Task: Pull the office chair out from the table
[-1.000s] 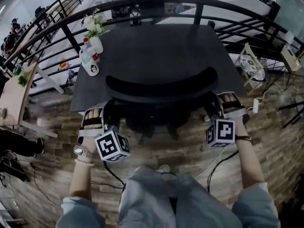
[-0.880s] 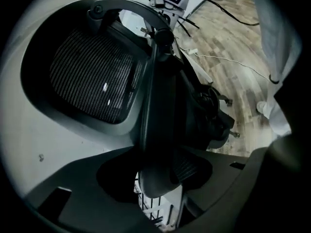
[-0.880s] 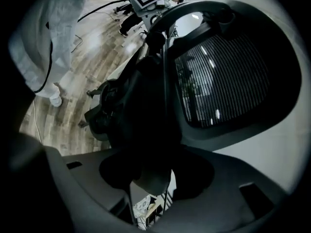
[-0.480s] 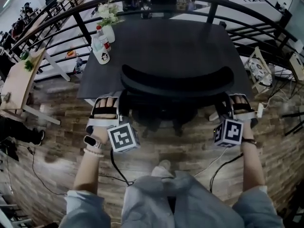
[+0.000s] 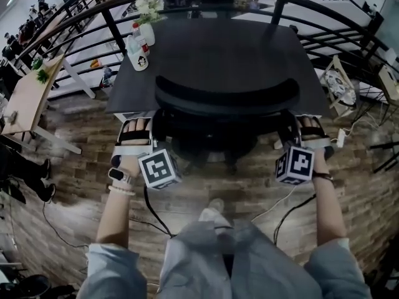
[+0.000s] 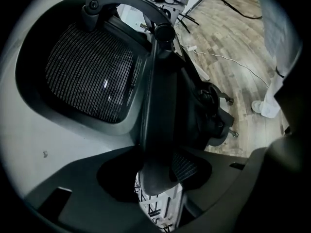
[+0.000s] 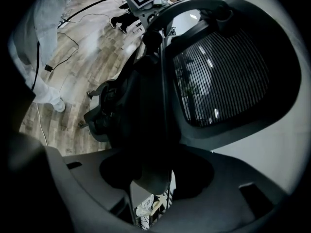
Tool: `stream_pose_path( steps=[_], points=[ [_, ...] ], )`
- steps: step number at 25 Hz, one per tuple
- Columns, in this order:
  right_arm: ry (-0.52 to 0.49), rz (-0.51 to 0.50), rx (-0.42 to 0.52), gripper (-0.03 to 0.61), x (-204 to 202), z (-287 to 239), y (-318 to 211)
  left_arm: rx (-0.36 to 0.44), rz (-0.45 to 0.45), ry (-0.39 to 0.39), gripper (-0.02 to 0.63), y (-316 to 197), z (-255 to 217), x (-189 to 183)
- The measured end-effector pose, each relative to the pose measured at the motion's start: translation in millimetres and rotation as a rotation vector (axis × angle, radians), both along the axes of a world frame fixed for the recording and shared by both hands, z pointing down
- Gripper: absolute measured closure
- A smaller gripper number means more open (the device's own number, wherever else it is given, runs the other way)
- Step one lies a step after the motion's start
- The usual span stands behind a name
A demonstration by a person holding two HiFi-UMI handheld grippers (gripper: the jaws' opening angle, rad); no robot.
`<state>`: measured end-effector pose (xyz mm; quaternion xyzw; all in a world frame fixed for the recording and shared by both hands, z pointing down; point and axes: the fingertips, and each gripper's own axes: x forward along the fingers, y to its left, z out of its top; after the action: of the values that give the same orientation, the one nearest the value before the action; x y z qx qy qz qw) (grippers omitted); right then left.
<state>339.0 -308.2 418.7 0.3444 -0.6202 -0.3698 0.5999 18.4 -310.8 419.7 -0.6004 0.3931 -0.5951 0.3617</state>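
Progress: office chair [image 5: 224,97] is clamped by left gripper [image 5: 144,129] and right gripper [image 5: 294,129] jaws (left just tightened) and has been dragged slightly from the worktop's [image 5: 224,42] near edge.

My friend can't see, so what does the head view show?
Seen from above, a person grips a black office chair by both sides of its backrest, with the left gripper, whose jaws have just been closing, and the right gripper. The chair sits at a dark table holding flowers.

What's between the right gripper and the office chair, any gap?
Nothing. In the right gripper view, the right gripper has its jaws closed on the backrest edge of the office chair; no gap.
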Motion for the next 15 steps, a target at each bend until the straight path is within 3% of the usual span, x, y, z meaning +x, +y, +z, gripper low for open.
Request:
stream_pose_path(
  steps=[6,15],
  points=[
    [-0.006,-0.017,0.001,0.390,-0.2,-10.5,50.6,0.006,-0.024,0.000,0.413,56.8,-12.0,-1.7],
    [-0.018,0.050,-0.039,0.387,14.0,-17.7,104.4,0.015,0.012,0.053,0.413,133.1,-17.9,19.7]
  ],
)
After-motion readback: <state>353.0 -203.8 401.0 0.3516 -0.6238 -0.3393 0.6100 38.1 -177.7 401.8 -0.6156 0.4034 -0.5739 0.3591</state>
